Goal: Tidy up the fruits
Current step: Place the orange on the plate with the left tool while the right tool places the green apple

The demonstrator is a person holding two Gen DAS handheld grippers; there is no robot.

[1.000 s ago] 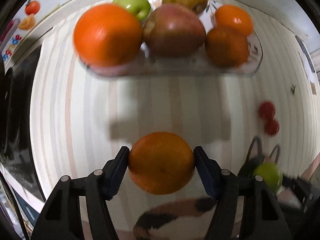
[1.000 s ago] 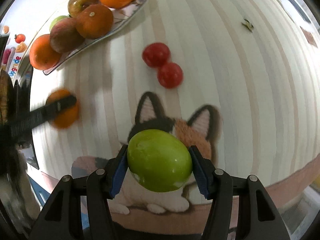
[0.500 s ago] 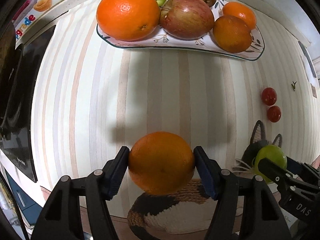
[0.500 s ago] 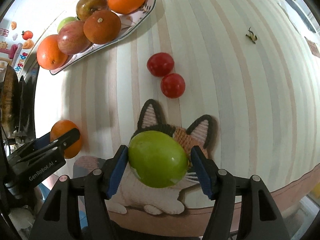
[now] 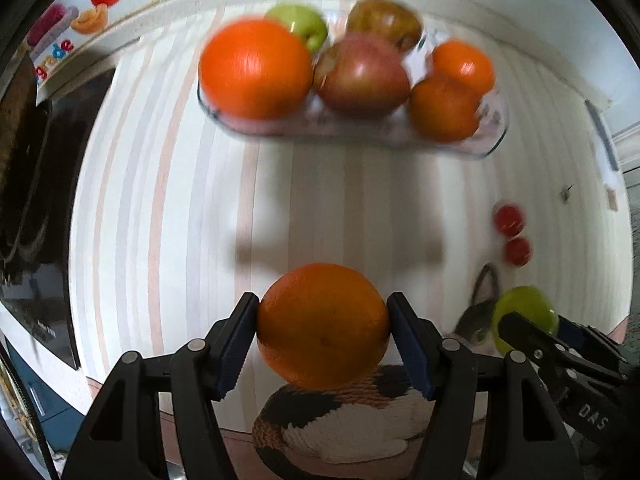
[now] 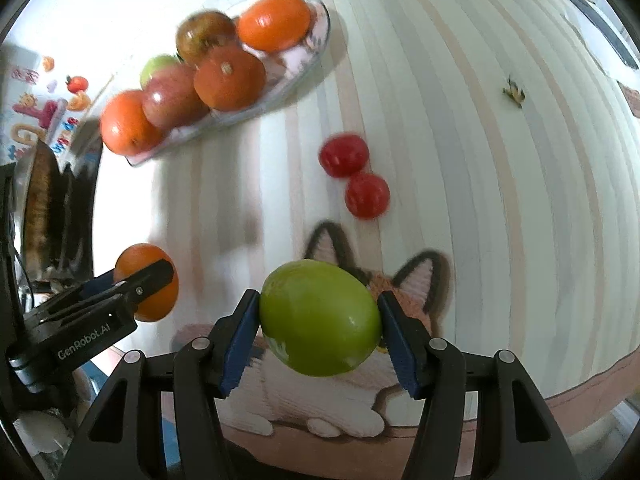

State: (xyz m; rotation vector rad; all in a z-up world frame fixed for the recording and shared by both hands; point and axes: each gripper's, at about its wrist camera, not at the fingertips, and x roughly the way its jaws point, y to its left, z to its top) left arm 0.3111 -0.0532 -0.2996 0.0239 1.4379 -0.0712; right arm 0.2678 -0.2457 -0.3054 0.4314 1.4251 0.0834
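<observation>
Fruit is split between the two tongs and a glass tray [image 5: 494, 142] at the far side of the bench [image 5: 168, 208], which wears a pale striped cloth. The left tongs [image 5: 323, 334] are clamped on an orange [image 5: 323, 325], blue pads pressed to either side of it, held above the near edge of the bench over a knitted cat mat [image 5: 340, 428]. The right tongs [image 6: 319, 322] grip a green fruit [image 6: 320, 317] the same way, also over the cat mat [image 6: 420, 280], whose ears poke out just behind it.

From the right side I can see the left tongs [image 6: 144, 284] and the orange [image 6: 146, 280] off to the left; from the left side, the right tongs [image 5: 524, 328] and the green fruit [image 5: 524, 314] sit low to the right.

The tray [image 6: 256, 114] carries a large orange [image 5: 256, 69], a reddish apple [image 5: 362, 76], a green apple [image 5: 298, 26], a brownish apple [image 5: 384, 24] and two smaller oranges [image 5: 444, 108], all packed touching one another. The view is blurred here, so finer detail is lost.

Two small red tomatoes [image 6: 343, 155], touching each other, lie loose on the cloth between the tray and the mat. A small dried stem scrap [image 6: 514, 92] lies well apart to the right.
</observation>
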